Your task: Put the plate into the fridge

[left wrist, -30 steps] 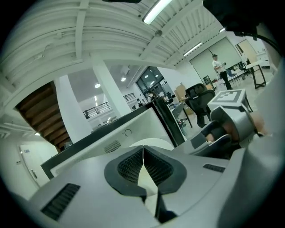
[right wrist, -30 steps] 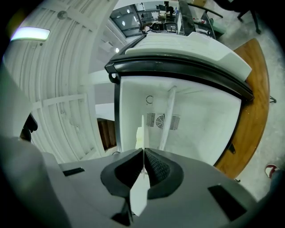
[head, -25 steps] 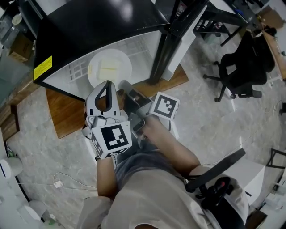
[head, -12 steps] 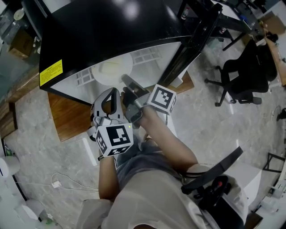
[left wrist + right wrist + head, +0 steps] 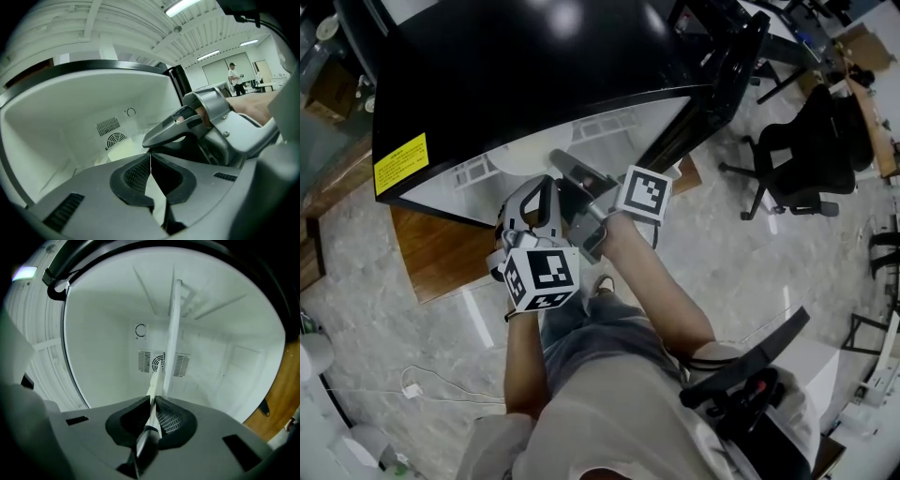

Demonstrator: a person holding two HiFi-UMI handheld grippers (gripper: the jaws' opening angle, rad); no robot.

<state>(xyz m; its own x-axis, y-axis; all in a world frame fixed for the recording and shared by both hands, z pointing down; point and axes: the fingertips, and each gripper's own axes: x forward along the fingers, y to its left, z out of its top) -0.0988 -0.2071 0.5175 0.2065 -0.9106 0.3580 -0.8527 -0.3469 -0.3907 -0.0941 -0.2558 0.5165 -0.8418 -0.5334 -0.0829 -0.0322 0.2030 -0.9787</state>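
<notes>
My right gripper (image 5: 154, 399) clamps the plate (image 5: 171, 333) edge-on inside the fridge (image 5: 103, 333). The left gripper (image 5: 150, 156) has its jaws together, empty. A second ago the plate sat less deep.

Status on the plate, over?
Right gripper shut on plate rim, plate held inside fridge. Left gripper shut, empty. Nothing seen blocking ahead.

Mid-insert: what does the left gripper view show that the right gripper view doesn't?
Only left gripper view: the right hand-held gripper alongside, and the room beyond. Only right gripper view: the plate edge-on, running toward the back wall, plus a wooden board. Both: the fridge interior with its fan vent, and jaws closed on the plate's rim.
</notes>
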